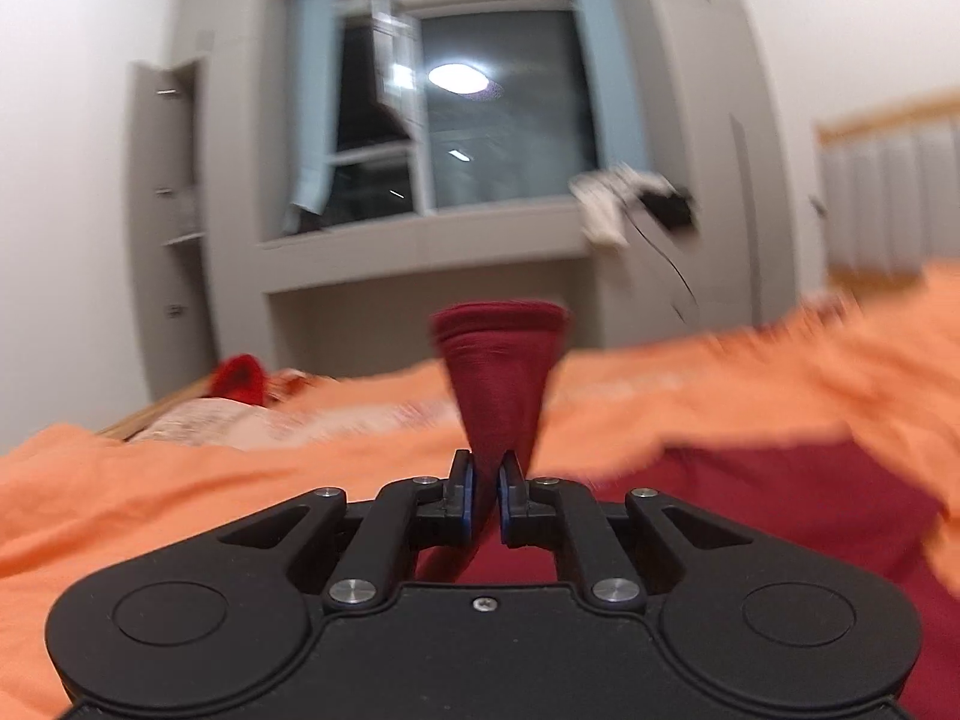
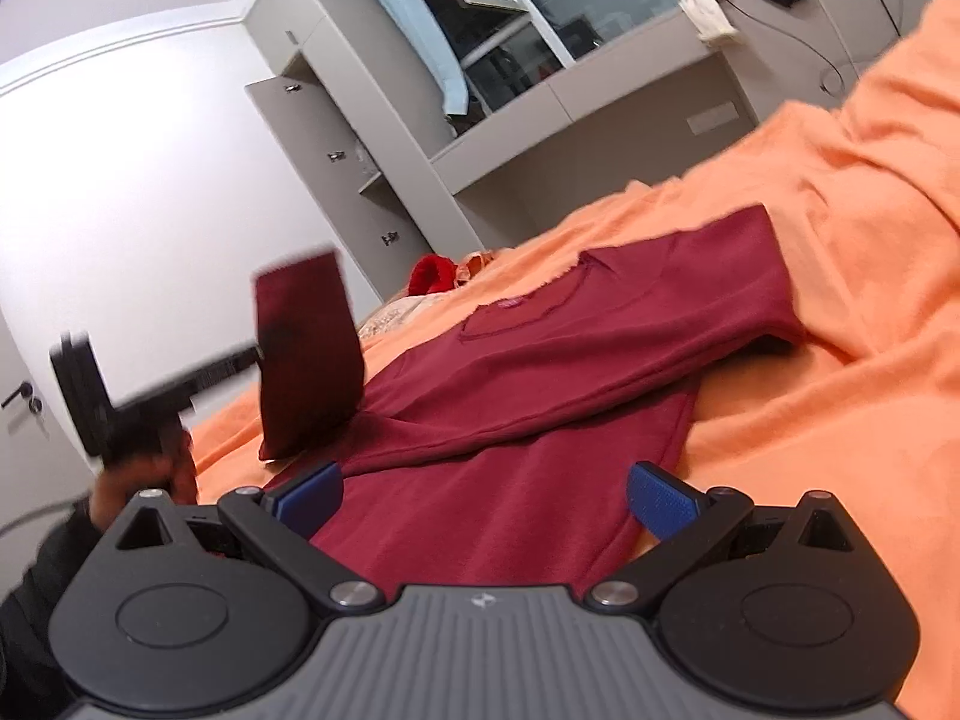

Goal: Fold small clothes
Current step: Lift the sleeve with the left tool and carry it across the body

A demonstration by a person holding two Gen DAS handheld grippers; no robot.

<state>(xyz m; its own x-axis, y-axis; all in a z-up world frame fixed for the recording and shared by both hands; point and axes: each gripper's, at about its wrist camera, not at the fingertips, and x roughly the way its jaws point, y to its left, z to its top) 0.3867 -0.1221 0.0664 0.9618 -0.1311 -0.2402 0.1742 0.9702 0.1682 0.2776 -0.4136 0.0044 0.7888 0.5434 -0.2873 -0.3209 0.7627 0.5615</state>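
Nearest in the left wrist view, the left gripper (image 1: 485, 483) has its blue-padded fingers pressed together on a sleeve (image 1: 498, 372) of the dark red T-shirt (image 2: 528, 420), pinching the cloth so that the cuff fans out above the fingertips, lifted off the bed. In the right wrist view the same sleeve (image 2: 306, 360) stands raised at the shirt's left side, with the left gripper (image 2: 180, 387) and the hand (image 2: 144, 474) holding it just beside the shirt's edge. The right gripper (image 2: 483, 498) hangs low over the shirt's hem with its blue pads (image 2: 660, 495) spread wide and nothing between them; the hem edge runs between the two fingers and the right pad sits over the shirt's side edge. The shirt lies flat on the orange bedsheet (image 2: 840, 330), collar away from the camera, with its other sleeve (image 2: 744, 294) folded across toward the right. Bare orange sheet surrounds the shirt to the right and beyond, rumpled into a ridge along the far right. Further off, near the bed's far edge, a bright red garment (image 2: 432, 276) lies beside a pale patterned cloth (image 1: 240, 426). Beyond the bed stands grey cabinetry with an open cupboard door (image 2: 312, 138), a window (image 1: 498, 114) reflecting a ceiling light, and white and black cloths (image 1: 630, 204) heaped on the sill.
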